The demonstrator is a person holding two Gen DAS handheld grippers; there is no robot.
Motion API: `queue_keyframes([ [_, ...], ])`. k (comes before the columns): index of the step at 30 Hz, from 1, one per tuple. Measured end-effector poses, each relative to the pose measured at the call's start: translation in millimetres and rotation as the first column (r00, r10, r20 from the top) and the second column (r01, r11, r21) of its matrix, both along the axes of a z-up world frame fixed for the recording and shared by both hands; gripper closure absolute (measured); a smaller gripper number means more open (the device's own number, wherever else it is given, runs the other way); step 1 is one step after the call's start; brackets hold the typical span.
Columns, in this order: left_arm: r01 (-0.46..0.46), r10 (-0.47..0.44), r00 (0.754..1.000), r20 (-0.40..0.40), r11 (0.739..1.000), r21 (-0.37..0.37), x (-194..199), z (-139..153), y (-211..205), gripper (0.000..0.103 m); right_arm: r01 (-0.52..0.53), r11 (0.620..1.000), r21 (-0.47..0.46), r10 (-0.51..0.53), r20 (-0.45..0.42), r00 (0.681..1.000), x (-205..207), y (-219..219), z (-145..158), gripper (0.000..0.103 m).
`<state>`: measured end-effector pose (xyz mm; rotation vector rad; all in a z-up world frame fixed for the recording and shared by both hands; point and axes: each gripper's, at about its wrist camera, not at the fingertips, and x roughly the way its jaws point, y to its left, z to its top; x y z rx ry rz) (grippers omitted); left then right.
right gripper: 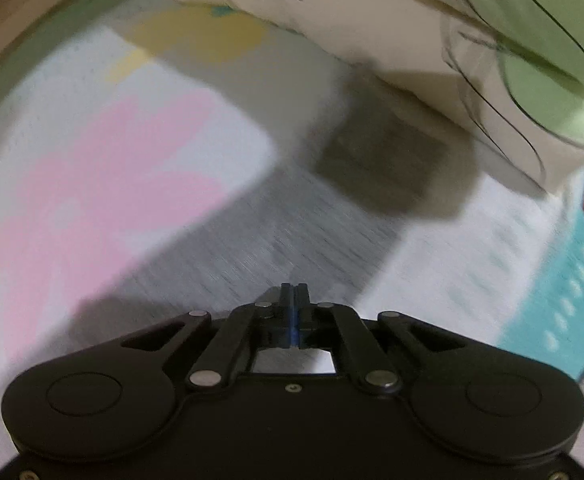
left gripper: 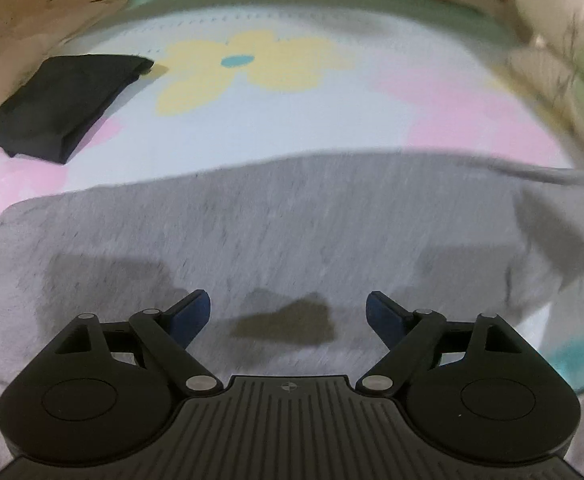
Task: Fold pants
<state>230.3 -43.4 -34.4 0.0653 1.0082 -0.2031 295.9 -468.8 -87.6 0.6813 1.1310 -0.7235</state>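
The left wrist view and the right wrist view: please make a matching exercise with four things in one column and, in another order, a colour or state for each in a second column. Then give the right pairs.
Column 1
1. pants
2. folded garment
3. left gripper
4. right gripper

Column 2
A. black, lying at the far left of the sheet
B. jaws shut
C. grey, spread flat on the flowered sheet
D. jaws open, above the grey cloth

Pairs: 1-C, 2-A, 3-D, 4-B
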Motion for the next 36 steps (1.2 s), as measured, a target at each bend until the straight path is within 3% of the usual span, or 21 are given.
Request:
queue_keyframes([
  [3,-0.041,0.042,0.999,0.022,0.999,-0.025,18,11,-2,0.018,0.020,1.000,0.018,-0.021,0.040,0.999,-28,-5,-3,0.098],
  [5,-0.058,0.059,0.998,0.035,0.998,-0.024,25,15,-4,0.018,0.038,0.998,0.050,-0.044,0.112,0.993,-39,-10,2,0.086],
  [8,-0.058,0.058,0.998,0.007,0.998,0.031,26,0,-11,0.018,0.055,0.997,0.054,-0.063,0.155,0.986,-33,-11,13,0.082],
  [9,-0.045,0.046,0.999,-0.019,0.998,0.049,26,-9,-14,0.018,0.058,0.997,0.042,-0.064,0.163,0.984,-27,-10,16,0.075],
  [11,-0.024,0.030,0.996,-0.085,0.997,0.079,28,-29,-15,0.018,0.069,0.998,0.013,-0.070,0.160,0.985,-7,-10,21,0.039],
  [13,-0.019,0.033,0.987,-0.155,0.995,0.095,30,-49,-13,0.016,0.107,0.994,-0.034,-0.101,0.155,0.983,13,-12,17,0.026],
  [16,-0.015,0.024,0.992,-0.126,0.997,0.072,28,-49,-8,0.015,0.177,0.980,-0.095,-0.155,0.202,0.967,42,-10,16,0.025],
  [19,0.000,0.009,0.992,-0.127,0.998,0.071,29,-49,-7,0.015,0.228,0.971,-0.069,-0.211,0.192,0.958,74,-17,5,0.015],
  [24,0.010,-0.001,0.994,-0.112,0.996,0.083,33,-48,-9,0.015,0.322,0.942,-0.092,-0.313,0.101,0.944,103,-25,-21,0.018],
  [28,0.003,0.005,0.995,-0.095,0.997,0.083,33,-46,-10,0.017,0.211,0.960,-0.182,-0.214,0.006,0.977,105,-19,-27,0.046],
  [34,-0.015,0.019,0.997,-0.077,0.998,0.057,35,-36,-11,0.017,0.070,0.992,-0.103,-0.064,0.068,0.996,55,-27,-21,0.084],
  [36,-0.018,0.021,0.998,-0.065,0.999,0.043,38,-30,-12,0.017,0.055,0.997,-0.060,-0.050,0.078,0.996,43,-32,-20,0.091],
])
